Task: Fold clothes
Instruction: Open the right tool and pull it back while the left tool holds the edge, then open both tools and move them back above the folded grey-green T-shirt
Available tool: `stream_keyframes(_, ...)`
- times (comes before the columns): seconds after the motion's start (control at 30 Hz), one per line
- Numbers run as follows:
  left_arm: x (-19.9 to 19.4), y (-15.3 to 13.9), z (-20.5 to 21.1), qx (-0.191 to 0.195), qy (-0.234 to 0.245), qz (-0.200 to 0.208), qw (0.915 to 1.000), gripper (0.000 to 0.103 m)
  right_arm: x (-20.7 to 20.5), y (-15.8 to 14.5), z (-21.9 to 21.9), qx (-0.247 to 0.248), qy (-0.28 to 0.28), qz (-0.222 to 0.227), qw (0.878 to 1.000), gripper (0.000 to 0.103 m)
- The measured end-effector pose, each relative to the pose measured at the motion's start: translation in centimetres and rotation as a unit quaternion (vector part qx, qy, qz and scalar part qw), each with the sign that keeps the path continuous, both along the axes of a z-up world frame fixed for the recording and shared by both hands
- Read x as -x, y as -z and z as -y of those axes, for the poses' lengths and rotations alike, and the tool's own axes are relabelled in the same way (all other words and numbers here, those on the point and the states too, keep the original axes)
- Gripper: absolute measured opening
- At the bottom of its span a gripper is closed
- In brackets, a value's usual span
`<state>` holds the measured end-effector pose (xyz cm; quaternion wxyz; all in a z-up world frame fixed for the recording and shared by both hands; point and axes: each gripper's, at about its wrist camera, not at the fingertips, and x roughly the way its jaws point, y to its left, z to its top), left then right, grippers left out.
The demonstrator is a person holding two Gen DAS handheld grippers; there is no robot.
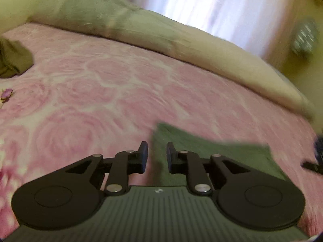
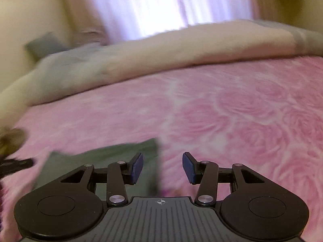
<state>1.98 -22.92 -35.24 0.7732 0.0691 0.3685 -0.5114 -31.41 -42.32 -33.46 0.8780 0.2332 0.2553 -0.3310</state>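
A folded olive-green garment (image 1: 222, 157) lies flat on the pink rose-patterned bedspread (image 1: 101, 92). My left gripper (image 1: 157, 157) hovers over the garment's left edge, its jaws a little apart with nothing pinched between them. In the right wrist view the same green garment (image 2: 113, 157) lies low and left. My right gripper (image 2: 163, 167) stands open above the garment's right edge, and only bedspread (image 2: 222, 111) and that edge show through the gap. Both pictures are blurred by motion.
A rolled beige and grey duvet (image 1: 161, 34) runs along the far side of the bed, before a bright curtain (image 1: 212, 6). Another dark olive cloth (image 1: 12, 58) lies at the far left. The other gripper's dark tip (image 1: 315, 161) shows at the right edge.
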Motion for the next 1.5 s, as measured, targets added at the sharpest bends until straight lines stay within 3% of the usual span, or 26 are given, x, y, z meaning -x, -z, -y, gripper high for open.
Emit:
stream_keyframes(0.13, 6.7, 0.0, -2.7, -0.010, 0.044, -0.003, 0.9990, 0.021, -1.2, 0.0, -6.7, 0.032, -0.080, -0.026, 0.996, 0.047)
stream_keyframes(0.23, 9.5, 1.8, -4.6, -0.020, 0.027, -0.006, 0.9994, 0.026, -2.5, 2.5, -10.9, 0.061, -0.120, -0.084, 0.987, 0.047)
stream_keyframes(0.3, 10.4, 3.4, -5.7, -0.037, 0.010, 0.001, 0.9992, 0.025, -2.3, 4.3, -12.3, 0.079, -0.117, -0.120, 0.983, 0.047)
stream_keyframes(0.37, 10.6, 3.8, -7.0, -0.023, 0.007, 0.023, 0.9994, 0.024, -0.9, 5.1, -12.6, 0.087, -0.110, -0.114, 0.984, 0.047)
stream_keyframes(0.47, 9.9, 3.2, -8.0, -0.038, -0.014, 0.025, 0.9989, 0.022, 1.0, 5.2, -11.5, 0.074, -0.071, -0.121, 0.987, 0.048)
stream_keyframes(0.5, 9.6, 2.9, -8.4, -0.039, -0.024, 0.021, 0.9987, 0.021, 2.0, 5.2, -10.8, 0.054, -0.057, -0.115, 0.990, 0.061)
stream_keyframes(0.53, 9.3, 2.7, -8.8, -0.041, -0.034, 0.016, 0.9985, 0.021, 2.9, 5.2, -10.2, 0.027, -0.042, -0.106, 0.993, 0.065)
stream_keyframes(0.6, 9.3, 2.4, -9.6, -0.046, -0.042, 0.015, 0.9979, 0.021, 4.4, 4.8, -9.8, -0.005, -0.027, -0.084, 0.996, 0.065)
stream_keyframes(0.7, 9.9, 2.2, -10.7, -0.063, -0.050, 0.015, 0.9966, 0.022, 4.4, 4.3, -11.0, 0.024, -0.008, -0.133, 0.991, 0.065)
stream_keyframes(0.83, 11.0, 1.9, -11.8, -0.107, -0.058, 0.004, 0.9926, 0.031, 6.3, 3.5, -12.1, -0.011, 0.022, -0.114, 0.993, 0.065)
stream_keyframes(0.93, 12.3, 1.2, -12.5, -0.134, -0.052, 0.009, 0.9895, 0.033, 7.1, 2.6, -13.6, -0.024, 0.017, -0.099, 0.995, 0.065)
stream_keyframes(1.1, 14.3, -0.6, -13.0, -0.146, -0.040, 0.030, 0.9880, 0.036, 7.5, 1.0, -16.2, -0.022, 0.014, -0.095, 0.995, 0.065)
stream_keyframes(1.5, 17.3, -4.4, -15.6, -0.123, -0.017, 0.058, 0.9906, 0.041, 8.6, -0.7, -20.0, -0.010, 0.015, -0.084, 0.996, 0.065)
